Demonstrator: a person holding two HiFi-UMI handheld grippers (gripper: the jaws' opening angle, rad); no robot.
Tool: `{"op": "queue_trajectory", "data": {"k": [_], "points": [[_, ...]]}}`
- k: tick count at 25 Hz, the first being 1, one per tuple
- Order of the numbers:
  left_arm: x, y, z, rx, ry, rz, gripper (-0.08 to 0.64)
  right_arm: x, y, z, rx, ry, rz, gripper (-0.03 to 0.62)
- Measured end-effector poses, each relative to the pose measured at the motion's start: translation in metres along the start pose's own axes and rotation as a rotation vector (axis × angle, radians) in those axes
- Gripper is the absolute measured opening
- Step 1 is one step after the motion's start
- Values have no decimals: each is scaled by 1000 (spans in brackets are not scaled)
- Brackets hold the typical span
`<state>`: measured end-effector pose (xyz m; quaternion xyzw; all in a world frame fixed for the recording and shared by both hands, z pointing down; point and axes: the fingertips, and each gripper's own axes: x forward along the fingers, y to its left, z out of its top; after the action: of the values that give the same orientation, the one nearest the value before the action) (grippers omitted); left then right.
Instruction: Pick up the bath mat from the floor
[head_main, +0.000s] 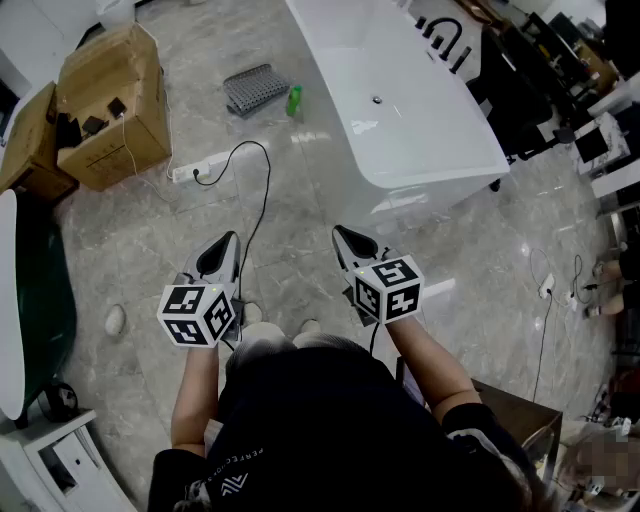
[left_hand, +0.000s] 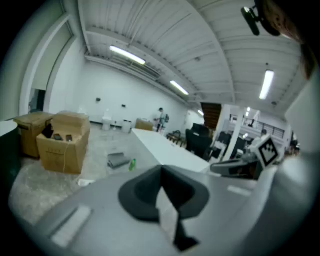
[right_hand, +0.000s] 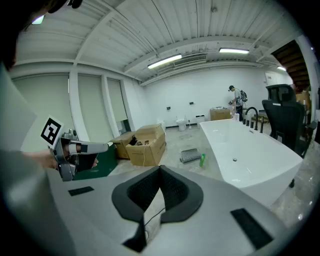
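The bath mat (head_main: 255, 88) is a grey ribbed mat lying on the marble floor at the far end, beside the white bathtub (head_main: 420, 120). It also shows small in the left gripper view as the mat (left_hand: 117, 160) and in the right gripper view as the mat (right_hand: 190, 155). My left gripper (head_main: 232, 238) and right gripper (head_main: 340, 232) are held side by side in front of the person's body, well short of the mat and above the floor. Both are shut with nothing between the jaws, as the left gripper (left_hand: 161, 172) and right gripper (right_hand: 160, 172) show close up.
A green bottle (head_main: 294, 100) stands next to the mat. Two open cardboard boxes (head_main: 110, 105) sit at the far left. A white power strip (head_main: 198, 168) with a black cable (head_main: 262, 200) crosses the floor between me and the mat. Black office chairs (head_main: 520, 90) stand behind the tub.
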<state>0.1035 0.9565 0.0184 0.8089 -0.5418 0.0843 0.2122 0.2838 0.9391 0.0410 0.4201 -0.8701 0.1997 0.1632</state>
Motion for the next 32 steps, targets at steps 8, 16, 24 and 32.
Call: {"op": "queue_trajectory", "data": {"k": [8, 16, 24, 32], "points": [[1, -18, -8, 5, 2, 4, 6, -2, -15, -15, 46, 20, 46, -2], [17, 29, -9, -39, 25, 36, 6, 43, -9, -11, 75, 70, 70, -2], [60, 72, 20, -25, 40, -55, 6, 97, -18, 26, 81, 85, 27, -2], [87, 135, 48, -2, 55, -68, 6, 152, -13, 50, 81, 115, 17, -2]]}}
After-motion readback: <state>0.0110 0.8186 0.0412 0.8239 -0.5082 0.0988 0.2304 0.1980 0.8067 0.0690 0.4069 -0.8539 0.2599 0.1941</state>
